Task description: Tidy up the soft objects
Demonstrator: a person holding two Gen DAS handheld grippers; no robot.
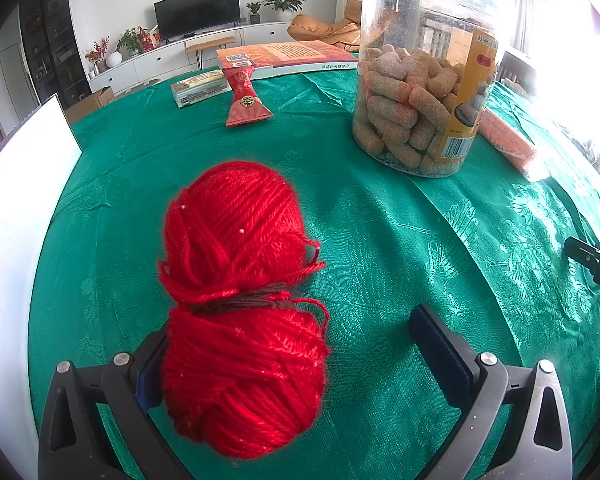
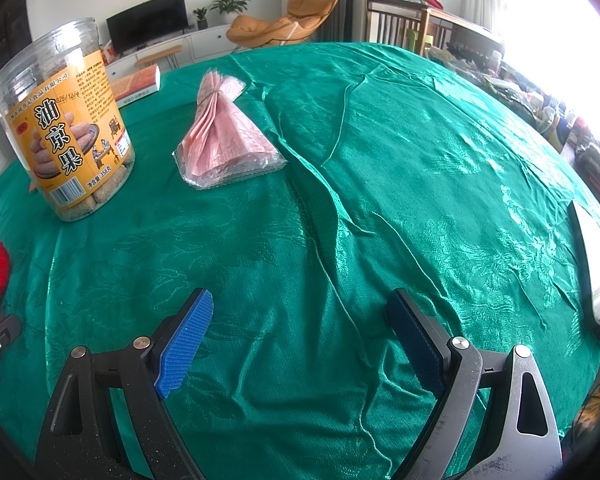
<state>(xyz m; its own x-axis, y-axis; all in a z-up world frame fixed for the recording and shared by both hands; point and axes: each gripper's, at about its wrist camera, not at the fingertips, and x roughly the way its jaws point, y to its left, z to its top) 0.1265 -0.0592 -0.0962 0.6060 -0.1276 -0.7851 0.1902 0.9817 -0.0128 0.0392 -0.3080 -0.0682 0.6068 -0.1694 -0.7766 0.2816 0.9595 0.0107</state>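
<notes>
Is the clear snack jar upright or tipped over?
Upright. The snack jar stands on its base on the green tablecloth, its label reading upright.

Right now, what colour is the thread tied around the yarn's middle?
Dark brown thread cinching the red yarn; clearest in the left wrist view.

Both wrist cameras look forward, low and close over the green tablecloth (image 2: pixel 380 160). They share the snack jar (image 1: pixel 420 80) (and the red yarn (image 1: pixel 240 300)).

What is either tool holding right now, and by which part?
Nothing. The left tool is open around the red yarn skein's lower half; the right tool is open and empty.
</notes>
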